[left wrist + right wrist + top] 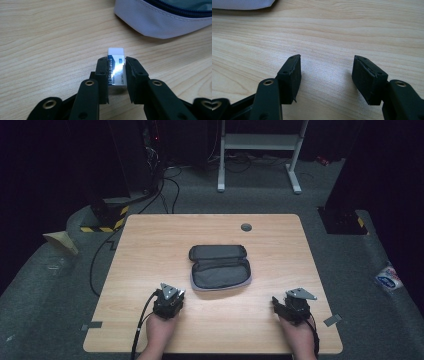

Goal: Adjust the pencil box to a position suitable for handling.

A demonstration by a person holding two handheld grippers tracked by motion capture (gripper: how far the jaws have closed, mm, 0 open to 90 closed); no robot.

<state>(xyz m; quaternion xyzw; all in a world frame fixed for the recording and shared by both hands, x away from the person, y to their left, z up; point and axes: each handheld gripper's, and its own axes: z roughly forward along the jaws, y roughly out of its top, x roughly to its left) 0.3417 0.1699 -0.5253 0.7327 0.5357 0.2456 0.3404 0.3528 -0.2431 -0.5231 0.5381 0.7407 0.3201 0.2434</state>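
Left hand-held gripper (117, 75), seen in its own view: both black jaws are clamped on the long sides of a small white block eraser in a blue-and-silver paper sleeve (115, 67), which lies on the light wood-grain counter (50, 37) just short of the grey fabric zip pouch (160, 20). The eraser's white tip projects past the jaw tips toward the pouch; its rear end is covered by the jaws, and glare on the sleeve leaves the print only partly legible. The pouch is cut off by the top and right edges there, showing a pale rim and a stretch of dark zip. In the high view the pouch (220, 267) lies open near the middle of the counter (150, 235), lid folded back on the far side; its interior is too dark to make out. The left hand-held gripper (169, 301) sits just before the pouch's near left corner, and the eraser is hidden beneath it. The right hand-held gripper (295, 306) rests well apart from the pouch, off its near right corner; in its own view the right hand-held gripper (325, 75) has its jaws apart with bare counter (324, 32) between them, and a sliver of pouch (242, 4) cut off at the top left.
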